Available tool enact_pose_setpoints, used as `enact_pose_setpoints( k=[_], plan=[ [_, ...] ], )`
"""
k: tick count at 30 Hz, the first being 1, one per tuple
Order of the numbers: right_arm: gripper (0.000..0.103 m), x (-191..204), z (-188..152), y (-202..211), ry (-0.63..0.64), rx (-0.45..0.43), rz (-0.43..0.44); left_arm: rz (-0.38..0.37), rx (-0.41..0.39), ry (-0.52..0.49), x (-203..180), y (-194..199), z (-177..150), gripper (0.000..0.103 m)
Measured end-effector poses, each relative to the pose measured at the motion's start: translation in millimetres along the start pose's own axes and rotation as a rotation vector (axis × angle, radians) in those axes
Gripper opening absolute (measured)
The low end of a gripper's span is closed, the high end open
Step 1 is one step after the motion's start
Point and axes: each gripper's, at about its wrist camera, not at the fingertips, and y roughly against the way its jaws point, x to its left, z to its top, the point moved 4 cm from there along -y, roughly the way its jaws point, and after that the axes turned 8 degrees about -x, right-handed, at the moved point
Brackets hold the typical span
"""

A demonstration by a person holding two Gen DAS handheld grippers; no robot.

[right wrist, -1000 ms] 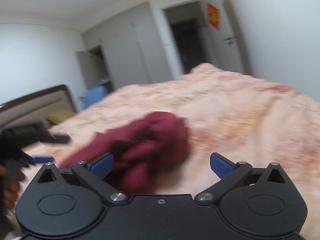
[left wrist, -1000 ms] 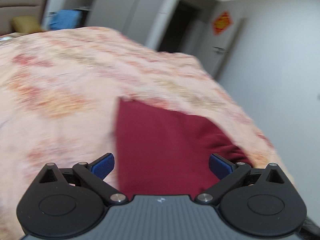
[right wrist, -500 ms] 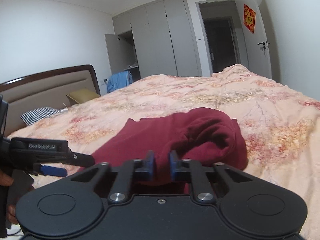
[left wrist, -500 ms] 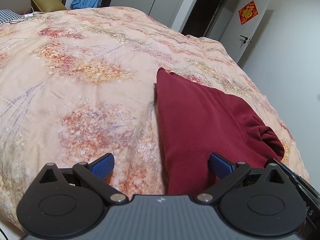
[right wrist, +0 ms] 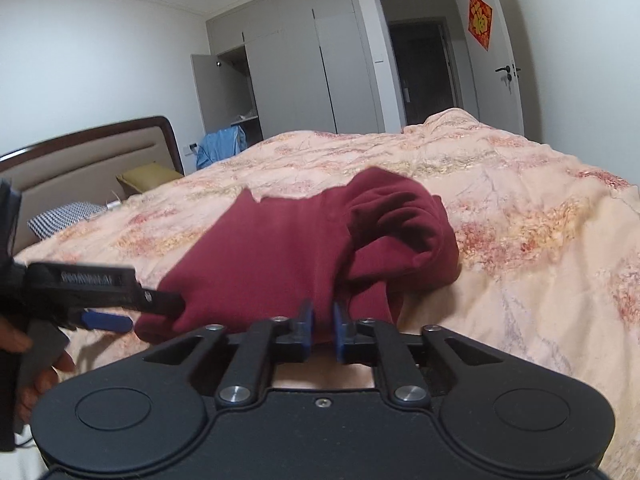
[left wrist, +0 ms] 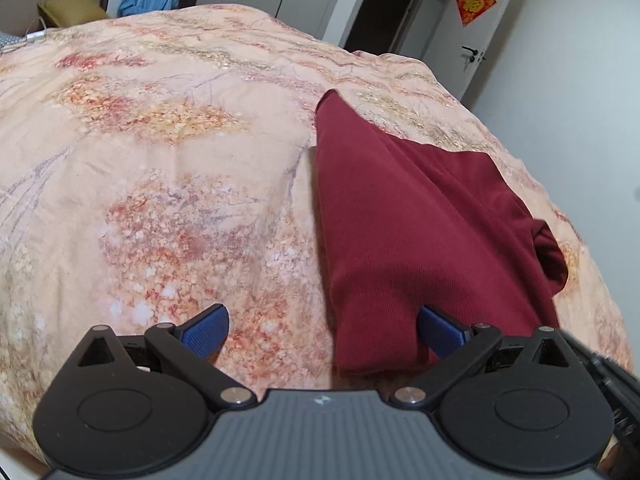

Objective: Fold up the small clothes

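A bed covered by a peach floral quilt (left wrist: 168, 168) fills the scene, with a dark red garment (left wrist: 400, 216) lying on its near right part. At far left a brown headboard (right wrist: 80, 160), a checked pillow (right wrist: 64, 216) and a yellow cushion (right wrist: 148, 176) line the head of the bed. The left gripper (left wrist: 322, 326) hovers low over the quilt, its blue fingers (left wrist: 206, 326) spread wide; the garment's near left corner lies between them, unpressed. To the right, the right gripper (right wrist: 322, 326) has its fingers nearly together, pinching the garment's near edge; they have just eased slightly apart. The garment's right end is bunched into a rumpled mound. Beyond stand grey wardrobes (right wrist: 304, 72) and, at far right, a white door (right wrist: 492, 60) bearing a red ornament (right wrist: 480, 20).
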Motion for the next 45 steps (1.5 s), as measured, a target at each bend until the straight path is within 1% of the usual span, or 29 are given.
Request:
enact_pose_setpoints(
  k=[2,4,6,7,8,10,12,13,14,15,17,19,22,24,25,28,30,31,34,35,36,37,38,39,40,41,42,44,45],
  plan=[
    [0.054,-5.1,5.7,3.9,-0.002,-0.027,-0.008,0.000,-0.003,-0.001,0.4,-1.0,-0.9,0.103],
    [0.063,-14.1,14.3,4.6,-0.021,-0.049,-0.026,-0.002,-0.004,-0.006,0.8,-1.9,-1.5,0.103],
    [0.068,-25.8,22.0,-0.2,-0.054,-0.061,-0.044,-0.002,-0.004,-0.011,0.6,-2.6,-2.0,0.103],
    [0.075,-33.3,25.9,-4.6,-0.074,-0.062,-0.057,-0.002,-0.005,-0.012,0.8,-3.1,-1.8,0.103],
    [0.077,-39.7,29.4,-9.8,-0.096,-0.065,-0.069,-0.002,-0.004,-0.013,0.9,-3.8,-1.4,0.103],
    [0.077,-52.4,35.4,-21.9,-0.136,-0.074,-0.075,-0.002,-0.004,-0.016,0.5,-4.2,-1.6,0.103],
    [0.068,-61.2,40.0,-36.6,-0.134,-0.070,-0.087,-0.005,-0.002,-0.016,1.1,-4.3,-1.7,0.103],
    [0.056,-62.8,42.1,-44.6,-0.107,-0.057,-0.099,-0.007,-0.001,-0.014,1.3,-4.4,-1.5,0.103],
    [0.046,-63.7,43.1,-52.4,-0.072,-0.043,-0.108,-0.008,0.000,-0.013,1.5,-4.6,-1.1,0.103],
    [0.042,-64.0,43.3,-59.5,-0.035,-0.030,-0.107,-0.009,0.002,-0.013,1.7,-4.8,-1.1,0.103],
    [0.024,-61.7,40.0,-72.5,0.045,0.010,-0.091,-0.010,0.004,-0.013,1.8,-5.3,-0.9,0.103],
    [0.008,-55.1,38.7,-73.7,0.154,-0.002,-0.097,-0.010,0.006,-0.013,1.7,-5.6,-0.7,0.103],
    [0.006,-43.7,39.9,-56.6,0.323,-0.085,-0.126,-0.016,0.010,-0.009,2.7,-5.5,0.2,0.103],
    [0.006,-45.3,35.5,-46.7,0.353,-0.106,-0.155,-0.023,0.011,-0.002,4.0,-5.8,0.4,0.103],
    [0.006,-48.8,30.1,-46.1,0.357,-0.096,-0.171,-0.026,0.012,0.000,4.5,-5.9,0.4,0.103],
    [0.007,-61.4,7.0,-51.4,0.340,-0.015,-0.186,-0.032,0.012,-0.008,5.2,-6.7,-0.4,0.103],
    [0.009,-64.3,0.8,-49.5,0.306,-0.002,-0.178,-0.033,0.013,-0.016,4.8,-6.5,-1.5,0.103],
    [0.010,-64.4,1.0,-47.8,0.294,-0.006,-0.179,-0.033,0.013,-0.019,4.7,-6.3,-1.7,0.103],
    [0.023,-66.5,8.8,-40.5,0.251,-0.030,-0.185,-0.033,0.012,-0.014,4.5,-6.1,-1.9,0.103],
    [0.028,-68.2,13.3,-36.9,0.227,-0.043,-0.180,-0.032,0.012,-0.014,4.0,-5.7,-2.2,0.103],
    [0.030,-69.9,17.2,-34.0,0.196,-0.057,-0.176,-0.031,0.011,-0.017,3.7,-5.5,-2.3,0.103],
    [0.035,-71.9,21.8,-31.9,0.161,-0.066,-0.172,-0.032,0.010,-0.018,4.1,-5.7,-2.2,0.103],
    [0.044,-74.9,26.6,-31.2,0.119,-0.074,-0.169,-0.032,0.009,-0.018,4.1,-5.9,-2.4,0.103],
    [0.049,-78.2,31.1,-31.4,0.074,-0.085,-0.168,-0.032,0.009,-0.018,4.2,-6.0,-2.5,0.103],
    [0.060,-81.9,36.3,-32.2,0.028,-0.097,-0.169,-0.032,0.008,-0.018,4.2,-5.9,-2.6,0.103],
    [0.066,-85.4,40.7,-34.6,-0.017,-0.105,-0.173,-0.032,0.008,-0.019,4.2,-5.9,-2.6,0.103],
    [0.067,-89.2,44.9,-39.7,-0.059,-0.104,-0.186,-0.032,0.008,-0.019,4.3,-5.9,-2.7,0.103],
    [0.076,-95.9,52.2,-54.7,-0.134,-0.073,-0.232,-0.032,0.007,-0.019,4.4,-5.8,-2.9,0.103],
    [0.077,-98.7,55.4,-64.1,-0.161,-0.056,-0.243,-0.032,0.008,-0.020,4.4,-5.9,-2.8,0.103]
  ],
)
